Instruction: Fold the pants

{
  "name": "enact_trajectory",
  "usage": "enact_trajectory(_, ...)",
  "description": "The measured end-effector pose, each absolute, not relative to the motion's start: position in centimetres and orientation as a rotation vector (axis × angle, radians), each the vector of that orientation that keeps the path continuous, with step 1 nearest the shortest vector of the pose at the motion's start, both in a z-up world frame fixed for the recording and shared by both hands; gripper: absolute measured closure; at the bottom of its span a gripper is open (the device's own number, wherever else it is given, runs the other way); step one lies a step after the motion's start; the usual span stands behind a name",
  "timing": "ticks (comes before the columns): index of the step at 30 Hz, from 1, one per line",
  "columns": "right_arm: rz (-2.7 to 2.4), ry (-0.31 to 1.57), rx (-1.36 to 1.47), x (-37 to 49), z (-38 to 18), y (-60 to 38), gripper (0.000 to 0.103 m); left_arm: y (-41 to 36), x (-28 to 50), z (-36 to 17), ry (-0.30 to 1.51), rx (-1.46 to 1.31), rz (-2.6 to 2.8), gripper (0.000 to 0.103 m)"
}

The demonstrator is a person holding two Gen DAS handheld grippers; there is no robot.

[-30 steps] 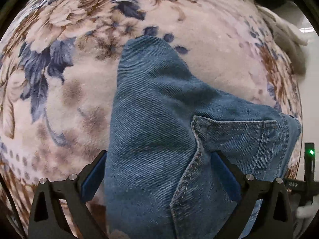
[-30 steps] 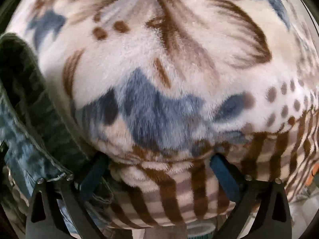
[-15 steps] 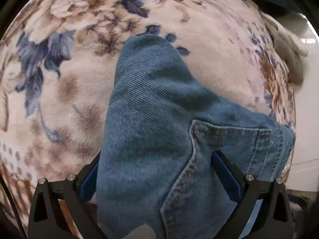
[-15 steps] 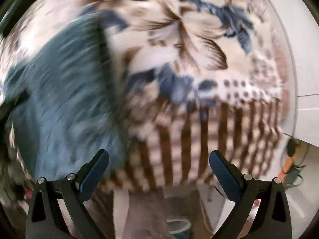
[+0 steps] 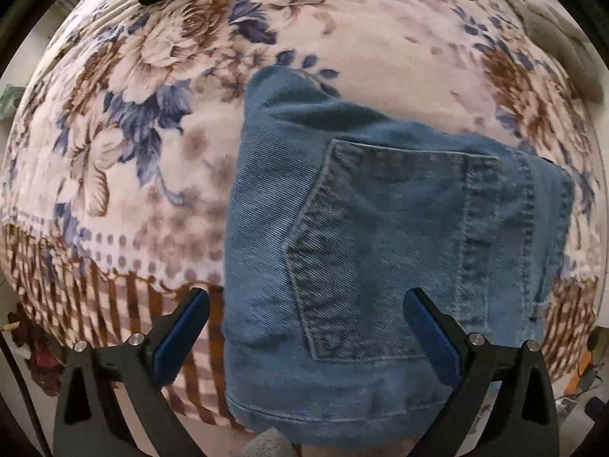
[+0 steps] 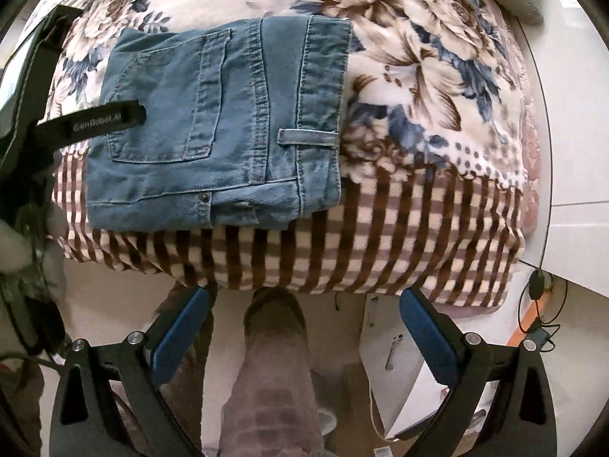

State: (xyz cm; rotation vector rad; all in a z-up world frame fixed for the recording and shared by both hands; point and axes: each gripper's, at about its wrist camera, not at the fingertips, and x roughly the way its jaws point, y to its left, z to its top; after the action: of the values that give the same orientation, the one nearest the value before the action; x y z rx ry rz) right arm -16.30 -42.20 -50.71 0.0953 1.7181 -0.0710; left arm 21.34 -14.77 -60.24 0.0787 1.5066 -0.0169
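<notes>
Both grippers had pulled back from 1 s ago: the right gripper (image 6: pixel 304 337) was then low over the floral blanket (image 6: pixel 437 76) w/ denim at its left edge, and now hung off the bed edge, looking down at the person's leg and floor. In the left view the left gripper (image 5: pixel 304 337) had drawn back too, so more of the striped blanket border showed.

Tongs: both pairs spread wide, nothing between them. On the left, the blue pads (image 5: pixel 182 337) overlapped the denim in the view, but contact couldn't be judged.

The pants (image 6: pixel 213 122) lay folded into a compact rectangle on the blanket at the near edge of the bed, back pocket (image 5: pixel 388 251) up, belt loop (image 6: pixel 308 138) toward the right side. Fold looked done or nearly so.

Risks, as a guess:
- bundle sat close to the bed's edge; a nudge from the left gripper as it withdraws could slide it off.
- plush blanket is soft, so stiff denim layers could spring open or shift if brushed.

Writing: "GenRobot.AI" on the black strap (image 6: pixel 95 120) of the left unit, seen in the right view. No label readable on the jeans.
</notes>
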Motion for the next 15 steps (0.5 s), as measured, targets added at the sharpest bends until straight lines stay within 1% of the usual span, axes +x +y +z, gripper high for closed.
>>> enact_trajectory(3,-0.074,1.728,0.092,-16.0,-52.0,-43.2,0.000,-14.8,20.2,-60.4,1.513,0.078,-0.023,0.000)
enact_trajectory(10,-0.070,1.715,0.076,-15.6,-52.2,-43.4,0.000,-14.2,20.4,-60.4,1.496,0.066,-0.006,0.000)
enact_trajectory(15,-0.088,1.693,0.190,-14.3,-53.5,-45.4,0.000,-11.4,21.9,-59.4,1.437,0.009,0.010,0.000)
